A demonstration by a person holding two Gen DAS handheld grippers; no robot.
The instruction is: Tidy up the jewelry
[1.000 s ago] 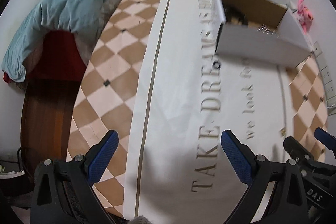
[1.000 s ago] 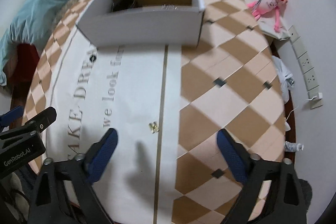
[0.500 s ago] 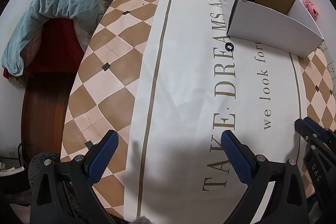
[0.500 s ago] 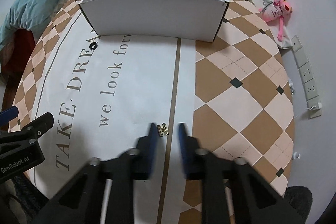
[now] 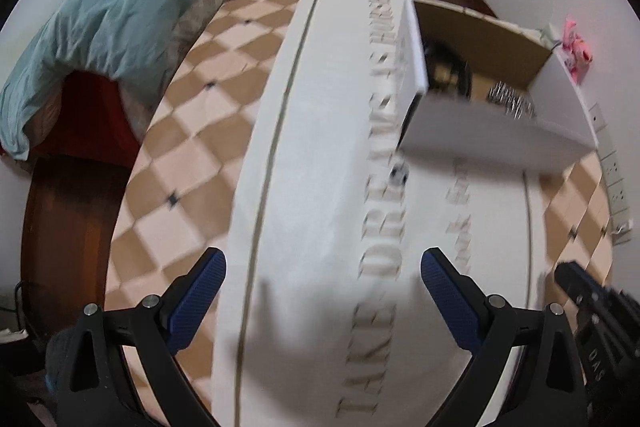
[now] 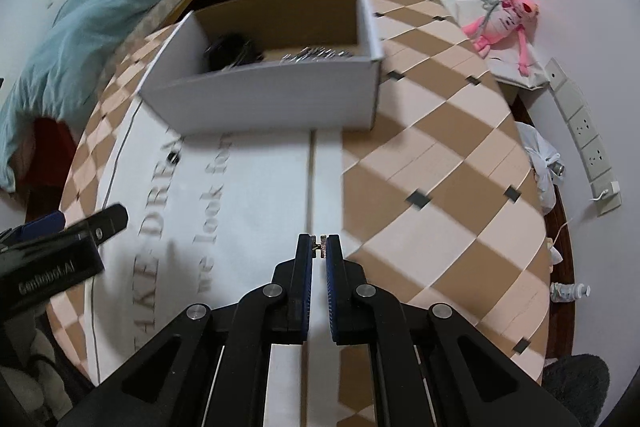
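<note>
My right gripper (image 6: 319,243) is shut on a small gold earring (image 6: 319,246), pinched between its blue-padded tips over the white tablecloth. A white cardboard box (image 6: 272,99) stands at the far side and holds dark jewelry (image 6: 232,53) and a silvery chain (image 6: 316,54). The box also shows in the left wrist view (image 5: 492,135). A small black ring (image 6: 173,158) lies on the cloth near the box's left corner; it appears blurred in the left wrist view (image 5: 398,175). My left gripper (image 5: 320,281) is open and empty above the cloth.
The round table (image 6: 440,187) has a brown-and-cream checked cloth with a white lettered runner. A bed with a teal blanket (image 5: 132,7) stands to the left. A pink plush toy (image 6: 504,15) and wall sockets (image 6: 584,131) are on the right.
My right gripper has shut on the gold earring and lifted it off the cloth. Both views shifted, and the box interior shows again. The left gripper stays open.
</note>
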